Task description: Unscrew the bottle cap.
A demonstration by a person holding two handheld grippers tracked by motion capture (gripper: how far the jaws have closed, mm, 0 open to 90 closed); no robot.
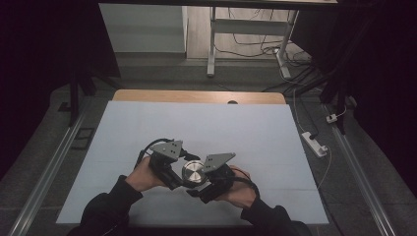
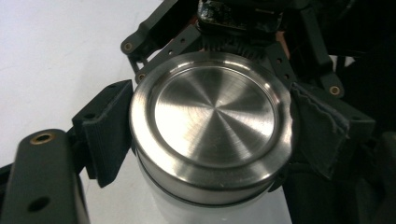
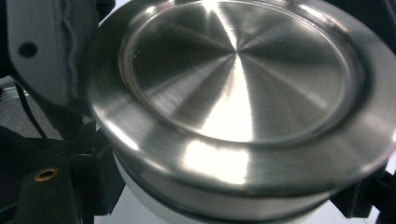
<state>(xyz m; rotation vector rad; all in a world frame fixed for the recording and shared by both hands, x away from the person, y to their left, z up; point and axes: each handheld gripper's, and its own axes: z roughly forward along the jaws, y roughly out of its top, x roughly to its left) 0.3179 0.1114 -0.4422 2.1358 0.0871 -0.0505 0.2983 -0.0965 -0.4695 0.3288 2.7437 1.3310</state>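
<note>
Near the table's (image 1: pixel 147 123) front edge: steel-lidded white jar (image 1: pixel 193 173) clamped between left gripper (image 1: pixel 173 169) and right gripper (image 1: pixel 210 178), jaws grasping it; lid still on, goal unclear.

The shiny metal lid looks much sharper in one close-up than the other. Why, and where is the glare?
In the left gripper view the lid is crisp, with soft radial sheen. In the right gripper view it sits very close and looks blurred, with bright glare streaks. In the high view the surroundings are dark.
</note>
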